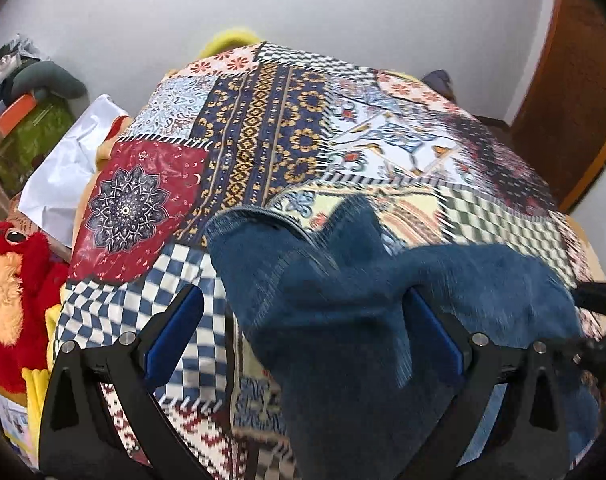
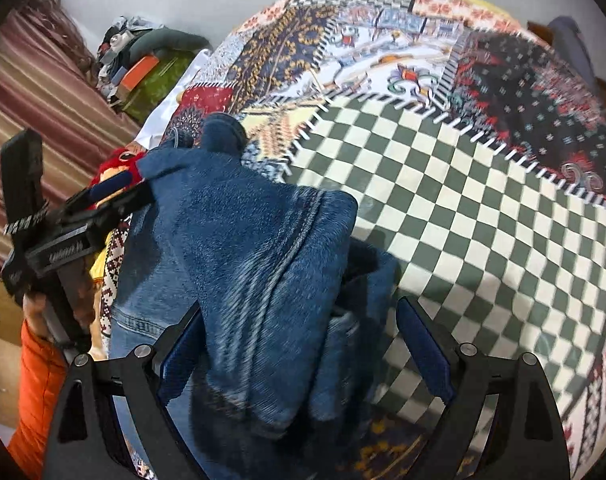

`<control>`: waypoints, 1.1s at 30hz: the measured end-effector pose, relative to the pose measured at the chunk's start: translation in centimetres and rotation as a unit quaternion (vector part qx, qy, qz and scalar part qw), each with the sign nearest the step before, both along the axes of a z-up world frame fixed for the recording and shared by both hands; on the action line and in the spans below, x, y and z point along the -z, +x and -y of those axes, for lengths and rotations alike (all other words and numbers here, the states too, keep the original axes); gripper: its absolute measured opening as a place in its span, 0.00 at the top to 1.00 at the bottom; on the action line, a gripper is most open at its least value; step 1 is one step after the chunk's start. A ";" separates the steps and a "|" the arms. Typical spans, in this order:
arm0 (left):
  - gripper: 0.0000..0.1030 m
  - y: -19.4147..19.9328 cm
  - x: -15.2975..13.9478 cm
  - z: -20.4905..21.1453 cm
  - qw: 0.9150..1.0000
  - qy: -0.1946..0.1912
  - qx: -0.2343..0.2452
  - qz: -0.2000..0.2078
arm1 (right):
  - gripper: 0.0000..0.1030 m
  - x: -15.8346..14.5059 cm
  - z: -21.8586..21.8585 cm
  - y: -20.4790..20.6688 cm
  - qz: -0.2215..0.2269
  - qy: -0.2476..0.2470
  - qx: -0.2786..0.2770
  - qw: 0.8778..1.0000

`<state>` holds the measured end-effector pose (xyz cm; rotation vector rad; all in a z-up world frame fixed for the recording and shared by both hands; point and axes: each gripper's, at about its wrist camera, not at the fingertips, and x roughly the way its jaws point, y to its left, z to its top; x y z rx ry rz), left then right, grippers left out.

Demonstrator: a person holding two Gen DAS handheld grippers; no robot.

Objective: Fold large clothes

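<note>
Jeans (image 2: 239,264) hang bunched above the patchwork bed (image 2: 483,220), draped across both wide-spread claws, left claw (image 1: 303,340) and right claw (image 2: 303,356). Folding looks barely begun; no neat fold shows yet.

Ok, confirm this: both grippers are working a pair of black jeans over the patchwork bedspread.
Wrong on colour only. The jeans are blue denim, not black, as both wrist views show. The rest holds: the left gripper and right gripper both have them over the patchwork bedspread.
</note>
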<state>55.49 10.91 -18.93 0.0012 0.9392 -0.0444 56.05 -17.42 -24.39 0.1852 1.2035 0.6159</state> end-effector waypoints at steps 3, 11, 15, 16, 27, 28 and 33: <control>0.01 1.4 1.0 0.0 1.000 0.012 -0.014 -0.010 | 0.12 0.5 0.7 0.3 -0.002 0.014 0.000 1.000; 0.02 -1.6 -2.5 -1.0 1.000 -0.002 -0.008 0.022 | 0.12 -2.9 0.9 -1.8 0.063 -0.049 0.014 0.997; 0.01 -4.7 -4.7 -1.1 0.999 0.013 0.011 0.044 | 0.12 -5.0 0.6 -4.0 0.100 -0.070 0.001 0.993; 0.01 -5.6 -4.9 -1.2 0.999 0.009 0.017 0.044 | 0.12 -5.2 0.6 -4.4 0.100 -0.067 -0.002 0.993; 0.01 -11.8 2.0 -2.2 0.982 -0.165 0.039 -0.082 | 0.11 0.5 2.3 -6.1 -0.020 0.009 -0.011 1.000; 0.01 -12.1 2.9 -2.4 0.978 -0.188 0.036 -0.089 | 0.11 0.9 2.6 -5.9 -0.032 0.021 -0.010 0.999; 0.01 -11.1 5.5 -3.5 0.949 -0.291 0.010 -0.125 | 0.01 3.0 2.6 -4.4 -0.084 0.055 -0.018 0.995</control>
